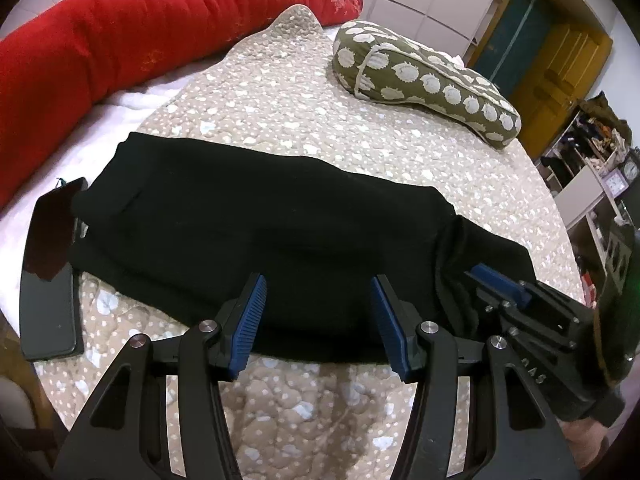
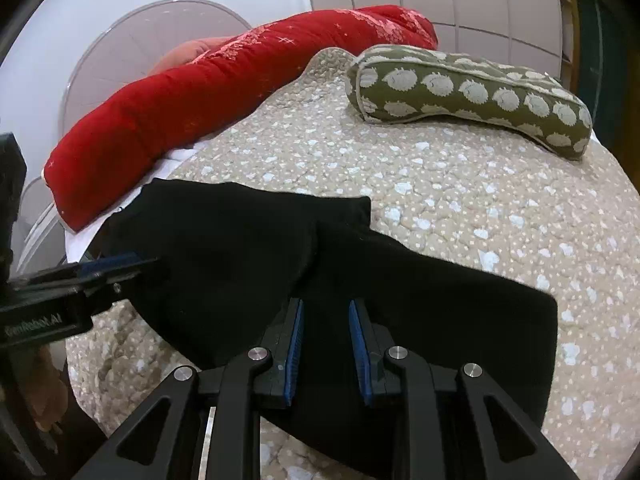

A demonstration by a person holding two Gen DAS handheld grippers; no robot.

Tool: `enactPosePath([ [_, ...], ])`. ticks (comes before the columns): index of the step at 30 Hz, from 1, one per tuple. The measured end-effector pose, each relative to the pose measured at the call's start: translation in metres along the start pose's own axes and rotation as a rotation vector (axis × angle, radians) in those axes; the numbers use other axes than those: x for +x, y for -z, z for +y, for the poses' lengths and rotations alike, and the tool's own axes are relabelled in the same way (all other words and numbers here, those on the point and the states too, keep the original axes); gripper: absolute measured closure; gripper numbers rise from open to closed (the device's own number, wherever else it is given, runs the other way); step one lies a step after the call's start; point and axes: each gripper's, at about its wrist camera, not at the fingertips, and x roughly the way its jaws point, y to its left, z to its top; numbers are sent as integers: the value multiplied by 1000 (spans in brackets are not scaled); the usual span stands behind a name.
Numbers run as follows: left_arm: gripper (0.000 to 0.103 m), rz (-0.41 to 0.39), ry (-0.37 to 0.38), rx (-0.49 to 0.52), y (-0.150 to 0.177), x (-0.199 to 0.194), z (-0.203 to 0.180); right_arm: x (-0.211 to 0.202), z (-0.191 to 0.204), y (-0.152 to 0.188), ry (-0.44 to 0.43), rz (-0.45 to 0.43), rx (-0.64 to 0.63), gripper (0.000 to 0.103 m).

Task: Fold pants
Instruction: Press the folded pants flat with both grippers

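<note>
The black pants point(image 1: 256, 224) lie folded in a long band across the beige quilted bed cover point(image 1: 280, 92). My left gripper point(image 1: 318, 300) is open, its blue pads just above the near edge of the pants, holding nothing. My right gripper shows at the right in the left wrist view point(image 1: 490, 276), low over the pants' right end. In the right wrist view the pants point(image 2: 360, 280) spread under my right gripper point(image 2: 325, 320), whose jaws stand partly open over the cloth with a gap between them. My left gripper point(image 2: 120, 262) shows at the left there.
A long red bolster point(image 1: 120, 40) lies along the far left of the bed. An olive pillow with white hedgehog print point(image 1: 428, 76) lies at the far right. A dark phone-like slab point(image 1: 50, 272) lies left of the pants. Shelves point(image 1: 592, 160) and a yellow door stand at the right.
</note>
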Motion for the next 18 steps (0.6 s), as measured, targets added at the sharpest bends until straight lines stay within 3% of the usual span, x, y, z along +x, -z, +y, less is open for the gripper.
enactPosePath([
  [7,49,-11,-17,-44,1,-7,13,-12,15,-20,-45,-43,-28,80],
  [9,45,-28,4,-102,3,-12,25,-11,23,-27,-74,-46,-41,76],
  [10,35,-31,12,-127,5,-13,30,-9,26,-29,-82,-45,-46,75],
  [11,33,-40,26,-169,9,-14,39,-6,31,-33,-90,-42,-53,74],
  [18,32,-75,34,-352,17,-16,80,32,77,-63,-171,3,-189,66],
])
